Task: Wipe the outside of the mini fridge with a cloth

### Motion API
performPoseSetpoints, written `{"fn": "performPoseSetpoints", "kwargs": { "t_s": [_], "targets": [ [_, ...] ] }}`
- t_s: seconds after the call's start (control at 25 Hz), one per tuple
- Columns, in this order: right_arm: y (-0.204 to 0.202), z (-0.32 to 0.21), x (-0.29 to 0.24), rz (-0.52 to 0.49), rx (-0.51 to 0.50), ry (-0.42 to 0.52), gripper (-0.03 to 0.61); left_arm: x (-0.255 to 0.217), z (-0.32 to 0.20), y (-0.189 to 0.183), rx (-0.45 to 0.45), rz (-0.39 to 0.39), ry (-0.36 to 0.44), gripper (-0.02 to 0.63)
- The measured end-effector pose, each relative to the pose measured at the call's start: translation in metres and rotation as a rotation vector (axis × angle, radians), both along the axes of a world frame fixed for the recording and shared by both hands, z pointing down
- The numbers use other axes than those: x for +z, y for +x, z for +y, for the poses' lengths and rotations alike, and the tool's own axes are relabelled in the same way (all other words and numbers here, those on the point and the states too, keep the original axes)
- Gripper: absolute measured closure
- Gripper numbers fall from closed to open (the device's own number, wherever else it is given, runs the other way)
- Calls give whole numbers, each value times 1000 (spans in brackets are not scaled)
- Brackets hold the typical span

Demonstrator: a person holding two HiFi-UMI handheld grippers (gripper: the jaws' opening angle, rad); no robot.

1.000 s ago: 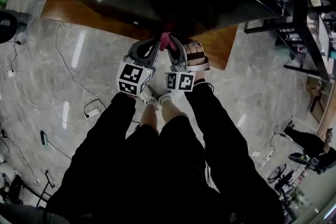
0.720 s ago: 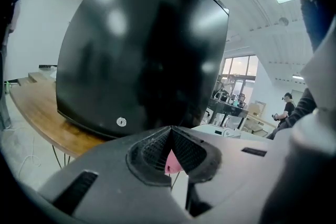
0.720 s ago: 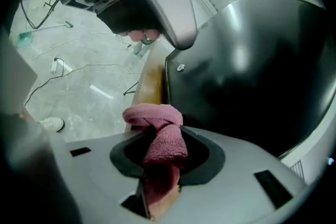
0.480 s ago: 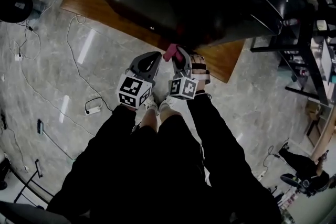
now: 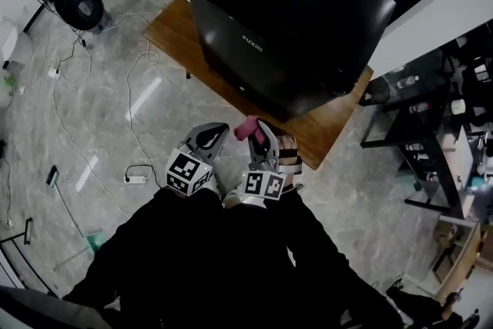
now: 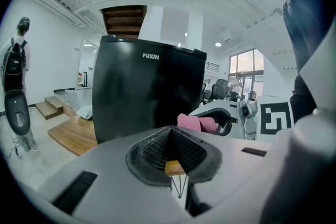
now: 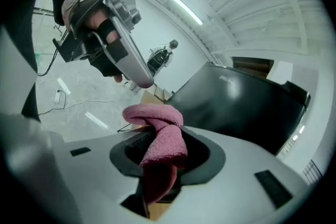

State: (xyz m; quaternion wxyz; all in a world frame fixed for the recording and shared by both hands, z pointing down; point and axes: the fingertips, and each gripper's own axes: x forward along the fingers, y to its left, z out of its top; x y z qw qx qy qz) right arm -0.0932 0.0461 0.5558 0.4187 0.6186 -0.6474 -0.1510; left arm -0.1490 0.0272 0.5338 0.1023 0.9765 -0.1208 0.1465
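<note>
You hold both grippers close in front of your body, side by side and nearly touching, both aimed at the mini fridge (image 5: pixel 300 19). Your sleeved forearms run straight down from them.

The left gripper (image 5: pixel 209 132) has its jaws clenched together with nothing between them. The right gripper (image 5: pixel 258 133) grasps a pink cloth (image 5: pixel 246 128). In the right gripper view the cloth (image 7: pixel 163 134) is bunched and twisted, rising out from between the jaws and folding over their top.

The black fridge stands on a low wooden platform (image 5: pixel 327 127) and covers most of it, leaving a bare strip along the near edge. Its front, lettered FUXIN, faces you. The fridge is closed, so nothing inside it shows. Both grippers hang over the grey marble floor (image 5: pixel 92 112) just short of the platform's near edge, and the cloth is clear of the fridge.

Half a second ago the fridge filled the top of the head view and the cloth sat just beside its lower front. Now the whole fridge shows, farther off. The grippers remain paired, the cloth still clamped.
</note>
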Motion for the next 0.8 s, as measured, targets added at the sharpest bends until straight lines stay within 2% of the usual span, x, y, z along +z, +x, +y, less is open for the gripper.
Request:
{"fn": "performPoseSetpoints", "kwargs": {
  "t_s": [0.16,0.36,0.56,0.8],
  "targets": [
    [-22,-2,-36,60,-65,21,443,-39,-3,-21,-29,39,41,607],
    [-47,-28,-65,26,-42,65,443,-68,-37,-37,-14,82,103,607],
    [-63,-78,-74,57,36,59,443,-75,-90,-48,83,105,113,607],
    [-70,-150,-97,89,199,60,443,-95,-177,-54,216,162,139,607]
  ]
}}
